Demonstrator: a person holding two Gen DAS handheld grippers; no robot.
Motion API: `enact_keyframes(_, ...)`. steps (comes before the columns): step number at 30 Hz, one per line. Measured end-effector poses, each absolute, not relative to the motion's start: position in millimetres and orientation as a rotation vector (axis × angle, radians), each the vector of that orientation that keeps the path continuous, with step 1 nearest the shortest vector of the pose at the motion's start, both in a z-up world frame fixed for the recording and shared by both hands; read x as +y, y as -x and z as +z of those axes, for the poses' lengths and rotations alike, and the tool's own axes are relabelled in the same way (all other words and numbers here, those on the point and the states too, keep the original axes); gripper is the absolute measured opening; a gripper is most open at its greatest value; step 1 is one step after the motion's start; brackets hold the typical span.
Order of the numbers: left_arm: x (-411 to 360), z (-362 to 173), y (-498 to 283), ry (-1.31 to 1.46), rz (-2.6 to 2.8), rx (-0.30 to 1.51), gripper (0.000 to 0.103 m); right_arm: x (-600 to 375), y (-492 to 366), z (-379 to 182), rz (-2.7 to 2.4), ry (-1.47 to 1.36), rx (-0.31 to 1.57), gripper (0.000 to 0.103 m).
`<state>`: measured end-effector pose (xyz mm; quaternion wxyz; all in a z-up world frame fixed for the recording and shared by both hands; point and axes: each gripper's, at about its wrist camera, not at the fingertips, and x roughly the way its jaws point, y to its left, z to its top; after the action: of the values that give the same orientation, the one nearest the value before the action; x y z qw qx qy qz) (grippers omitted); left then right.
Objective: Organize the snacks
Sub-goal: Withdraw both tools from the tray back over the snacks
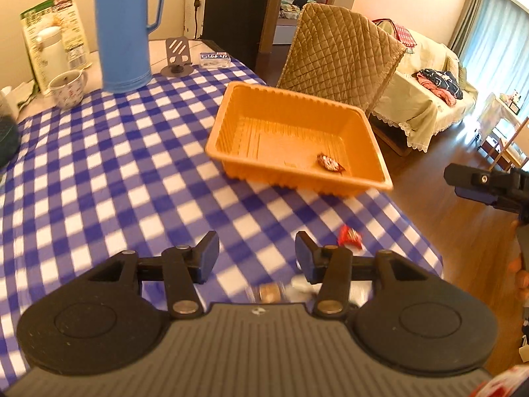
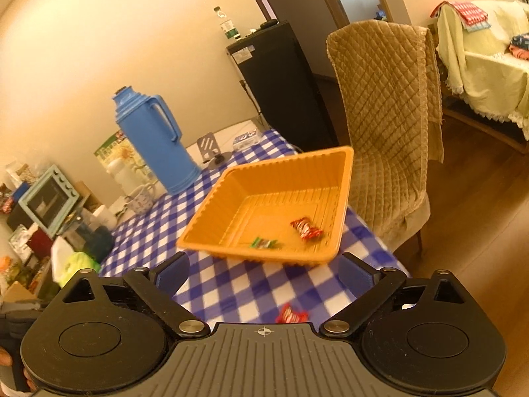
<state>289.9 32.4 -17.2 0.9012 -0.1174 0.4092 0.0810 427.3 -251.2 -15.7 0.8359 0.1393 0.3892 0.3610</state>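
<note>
We see the orange tray [image 2: 218,205] sitting on the blue-and-white checked cloth [image 1: 99,172] of the counter, toward its far right edge. Inside the tray, the right wrist view shows a red-wrapped snack [image 2: 305,228] on the floor near the right wall and a small green-wrapped snack [image 2: 264,243] just to its left, close to the near wall; the two lie apart. In the left wrist view we make out only one dark wrapped piece [image 1: 330,163] in the tray's near right corner.

On the cloth, nearer to us than the tray, lies another red-wrapped snack [image 1: 348,236], close to the counter's right edge. Just in front of the left gripper [image 1: 257,258] a blurred clear-wrapped brown snack [image 1: 269,292] rests on the cloth.

We find the left gripper hovering over the cloth with its jaws apart and nothing between them. The right gripper [image 2: 264,274] likewise has its jaws spread wide, holding nothing, facing the tray.

Farther left stand a tall blue thermos jug [image 1: 124,29], a patterned mug [image 1: 67,87], a grey phone stand [image 1: 177,58] and a small blue box [image 1: 215,59]. A chair with a quilted tan cover [image 2: 383,109] stands beyond the tray on the right.
</note>
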Motion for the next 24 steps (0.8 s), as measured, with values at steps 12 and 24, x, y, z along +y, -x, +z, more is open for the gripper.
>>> enact_keyframes(12, -7.0, -23.8, -202.1, 0.277, 0.24, 0.866, 0.048, -277.3, -351.8, -11.5, 0.865, -0.204, 0.836, 0.097)
enact_keyframes(24, -28.9, -38.1, -148.3, 0.319, 0.298, 0.906, 0.048, -273.4, -292.0, -34.3, 0.942, -0.095, 0.944, 0.097)
